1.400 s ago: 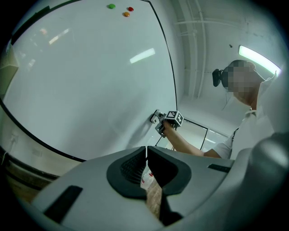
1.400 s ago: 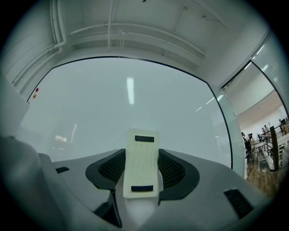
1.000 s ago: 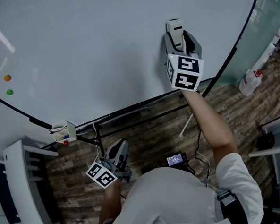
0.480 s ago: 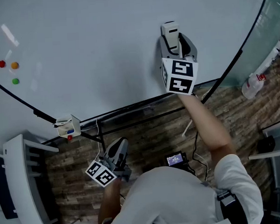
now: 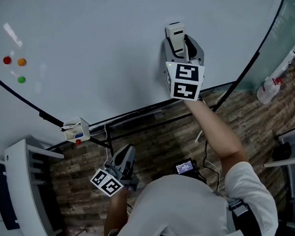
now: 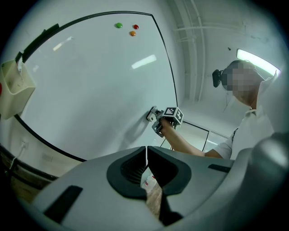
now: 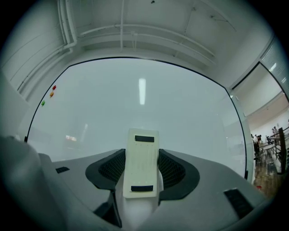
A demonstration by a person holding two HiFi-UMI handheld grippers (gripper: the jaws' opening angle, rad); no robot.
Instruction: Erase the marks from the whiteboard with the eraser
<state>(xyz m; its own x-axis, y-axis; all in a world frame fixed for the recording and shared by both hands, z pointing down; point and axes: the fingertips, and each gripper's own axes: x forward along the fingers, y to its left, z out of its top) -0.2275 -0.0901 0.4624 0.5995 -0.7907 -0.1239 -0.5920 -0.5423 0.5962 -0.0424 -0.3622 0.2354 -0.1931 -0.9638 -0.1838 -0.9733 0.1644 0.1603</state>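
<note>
1. Slip: the eraser (image 7: 141, 162) is a narrow pale block held only by its two long sides. If the person bears hard on the whiteboard (image 5: 93, 48) while dragging sideways, I judge it could twist or slide out of the fingers.
2. Tilt: if the wrist angles off square, only an edge of the eraser would meet the surface. The stroke would then likely skip or smear rather than clean.
3. Wasted strokes: the board around the eraser looks clean in every view, with no marks visible near it. The only colour on the board is three small dots (image 5: 21, 62) at the far upper left, well apart from the eraser. I cannot tell whether they are ink or magnets. Wiping here may achieve nothing, and reaching the dots calls for a long move across the board.
4. The right gripper (image 5: 182, 47) has its fingers clamped on the eraser, one against each long side. The eraser stands upright between them and sticks out past the fingertips towards the board. In the head view its far end appears to touch the board's lower right area, above the bottom frame.
5. The left gripper (image 5: 124, 161) hangs low beside the person's body, over the wood-patterned floor (image 5: 164, 144) and well apart from the board. Its fingers are together with nothing between them.
</note>
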